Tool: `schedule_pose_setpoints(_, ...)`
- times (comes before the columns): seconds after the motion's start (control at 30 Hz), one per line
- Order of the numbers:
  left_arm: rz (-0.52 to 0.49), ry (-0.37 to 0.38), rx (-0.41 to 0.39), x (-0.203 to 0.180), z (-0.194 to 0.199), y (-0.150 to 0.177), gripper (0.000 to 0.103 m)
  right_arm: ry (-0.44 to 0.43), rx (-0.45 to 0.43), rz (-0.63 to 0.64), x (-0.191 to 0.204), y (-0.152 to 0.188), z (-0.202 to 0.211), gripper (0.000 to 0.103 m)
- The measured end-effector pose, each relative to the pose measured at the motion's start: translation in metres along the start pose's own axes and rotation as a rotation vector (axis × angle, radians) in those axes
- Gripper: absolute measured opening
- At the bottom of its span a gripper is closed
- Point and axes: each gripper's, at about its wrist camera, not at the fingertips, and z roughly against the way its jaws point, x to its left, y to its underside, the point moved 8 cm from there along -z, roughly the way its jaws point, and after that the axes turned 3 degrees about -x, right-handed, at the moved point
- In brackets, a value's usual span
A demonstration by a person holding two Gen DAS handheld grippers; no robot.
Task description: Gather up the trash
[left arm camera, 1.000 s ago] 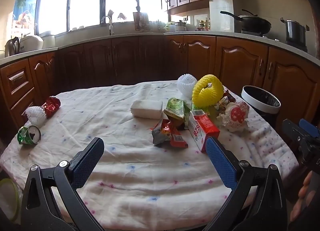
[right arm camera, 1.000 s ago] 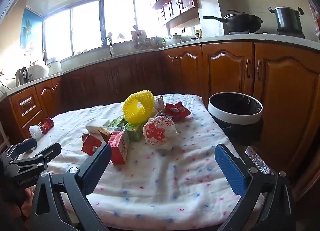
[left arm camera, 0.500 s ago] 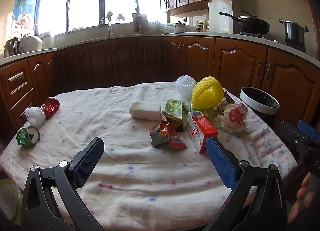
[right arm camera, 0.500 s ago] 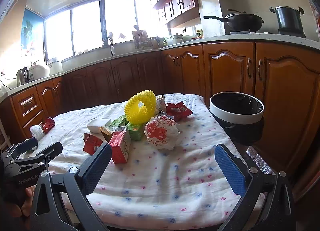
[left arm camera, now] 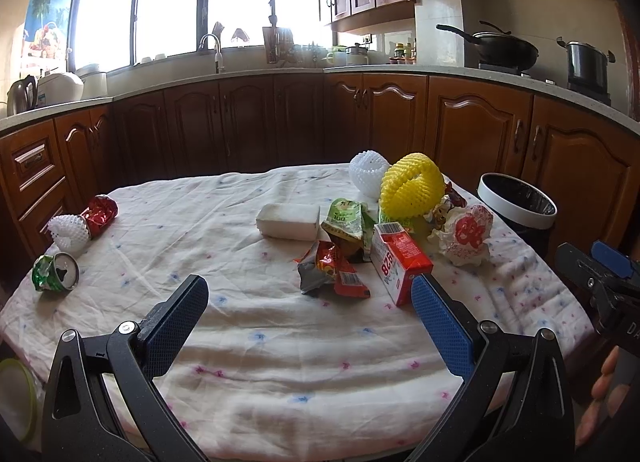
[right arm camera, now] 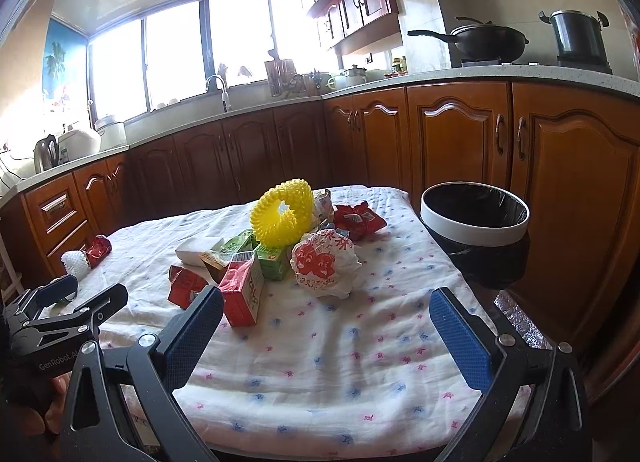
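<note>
Both the left gripper [left arm camera: 308,302] and the right gripper [right arm camera: 326,316] hung wide open and empty at the bottom of their frames. The trash sat heaped at frame centre, the red carton [right arm camera: 242,288] leaning against neighbours; a careless pinch could topple the pile or snag the tablecloth [right arm camera: 320,362], and a throw could miss the bin [right arm camera: 474,217] at right.

bin [right arm camera: 475,221] beside table [right arm camera: 320,382], seemingly right of wrappers [right arm camera: 320,262].

Blown-out window [left arm camera: 172,9] backlight, fisheye-bent edges
</note>
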Motion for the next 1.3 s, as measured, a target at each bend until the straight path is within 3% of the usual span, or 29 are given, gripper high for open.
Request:
schedule_pose_setpoints(0.77, -0.011, 0.007, 0.009, -0.006, -0.004, 0.003, 0.103, -0.01, 0.008, -0.01, 0.001, 0.002, -0.001, 0.103)
schedule_pose_setpoints(1.3, -0.012, 0.045, 0.061, -0.012, -0.022, 0.008, 0.103, -0.04, 0.059, -0.043, -0.013, 0.004, -0.025, 0.103)
